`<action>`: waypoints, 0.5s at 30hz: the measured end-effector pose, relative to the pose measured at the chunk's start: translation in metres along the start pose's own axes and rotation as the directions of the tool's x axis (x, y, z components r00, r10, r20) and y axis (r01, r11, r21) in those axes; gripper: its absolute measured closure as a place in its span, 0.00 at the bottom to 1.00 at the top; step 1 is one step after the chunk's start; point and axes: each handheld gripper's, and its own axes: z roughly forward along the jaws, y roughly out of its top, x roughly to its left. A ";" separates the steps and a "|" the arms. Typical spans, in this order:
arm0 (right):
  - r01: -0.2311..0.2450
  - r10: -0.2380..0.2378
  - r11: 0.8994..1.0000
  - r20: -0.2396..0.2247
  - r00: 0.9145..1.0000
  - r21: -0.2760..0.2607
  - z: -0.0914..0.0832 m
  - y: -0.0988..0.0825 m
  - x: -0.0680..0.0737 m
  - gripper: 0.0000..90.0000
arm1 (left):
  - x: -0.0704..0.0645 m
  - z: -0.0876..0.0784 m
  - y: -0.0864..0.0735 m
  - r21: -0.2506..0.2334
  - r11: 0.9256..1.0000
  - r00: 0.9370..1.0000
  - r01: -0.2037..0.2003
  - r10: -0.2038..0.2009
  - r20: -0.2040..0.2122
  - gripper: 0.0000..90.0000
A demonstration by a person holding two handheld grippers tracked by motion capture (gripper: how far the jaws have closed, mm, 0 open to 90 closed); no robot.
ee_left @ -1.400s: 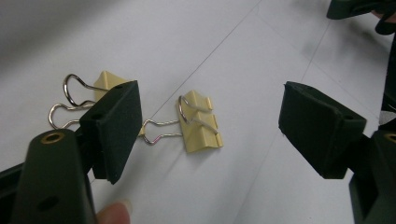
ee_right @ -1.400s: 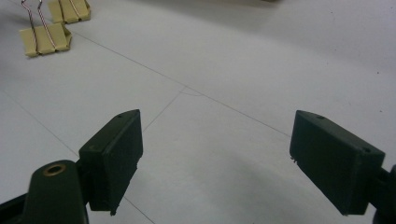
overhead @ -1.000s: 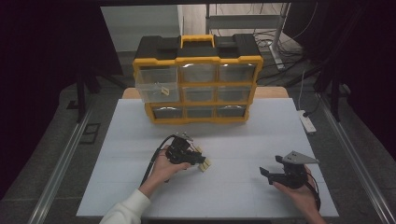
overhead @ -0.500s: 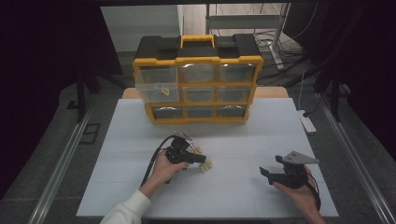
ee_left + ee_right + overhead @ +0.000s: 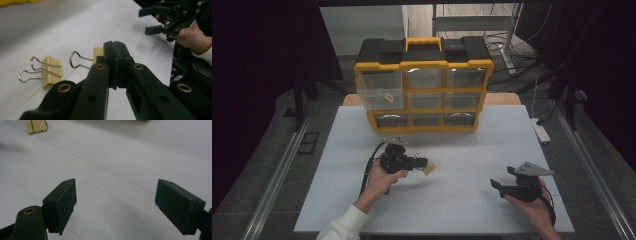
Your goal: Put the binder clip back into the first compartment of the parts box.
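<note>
A pale yellow binder clip (image 5: 98,52) with wire handles sticks out to the left of my left gripper (image 5: 115,46) at its tips. The jaws are pressed together and the clip looks pinched at their far side. In the high view this gripper (image 5: 425,163) hovers a little above the white table, mid-left, with yellow (image 5: 428,170) at its tip. A second binder clip (image 5: 51,70) lies flat on the table. My right gripper (image 5: 115,205) stands open with nothing between its pads, low over the table at the front right (image 5: 502,177).
A yellow and black drawer organizer (image 5: 424,90) stands at the back of the white table (image 5: 452,210). Its top-left clear drawer (image 5: 379,92) is pulled out. A white power strip (image 5: 541,131) lies past the table's right edge.
My left gripper has risen a little off the table and the clip at its tip has come up with it. The right gripper has kept still.
</note>
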 end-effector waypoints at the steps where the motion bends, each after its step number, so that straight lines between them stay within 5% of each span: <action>1: 0.000 0.000 1.000 0.000 1.000 0.000 0.000 0.000 0.000 0.20 | -0.001 -0.003 0.001 -0.008 1.000 1.000 -0.001 0.001 0.000 0.99; 15: -0.002 0.002 1.000 0.001 1.000 -0.001 0.000 0.000 0.000 0.20 | -0.016 -0.036 0.012 -0.132 0.991 0.999 -0.036 0.035 -0.017 0.99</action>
